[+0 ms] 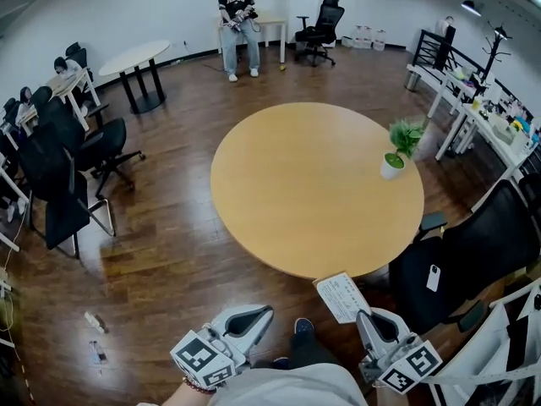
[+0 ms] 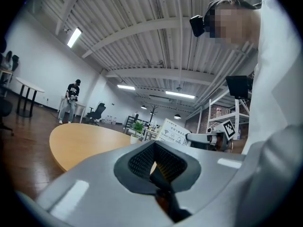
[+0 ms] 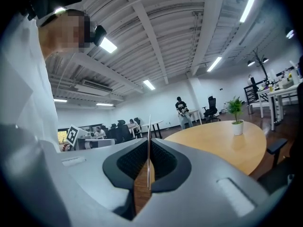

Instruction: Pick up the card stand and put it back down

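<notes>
The card stand (image 1: 341, 297) is a white printed card held off the near edge of the round wooden table (image 1: 313, 184), above the floor. My right gripper (image 1: 363, 317) is shut on its lower end. In the right gripper view the card (image 3: 149, 145) shows edge-on as a thin upright sheet pinched between the dark pads. The left gripper view shows the same card (image 2: 173, 132) face-on beside the right gripper (image 2: 204, 138). My left gripper (image 1: 262, 313) hangs low near my body, shut with nothing in it; its pads (image 2: 168, 163) meet.
A small potted plant (image 1: 399, 149) stands at the table's right edge. Black office chairs (image 1: 473, 252) crowd the right side, with others (image 1: 72, 176) at the left. A person (image 1: 237, 24) stands far back by a desk. White desks (image 1: 482, 117) line the right wall.
</notes>
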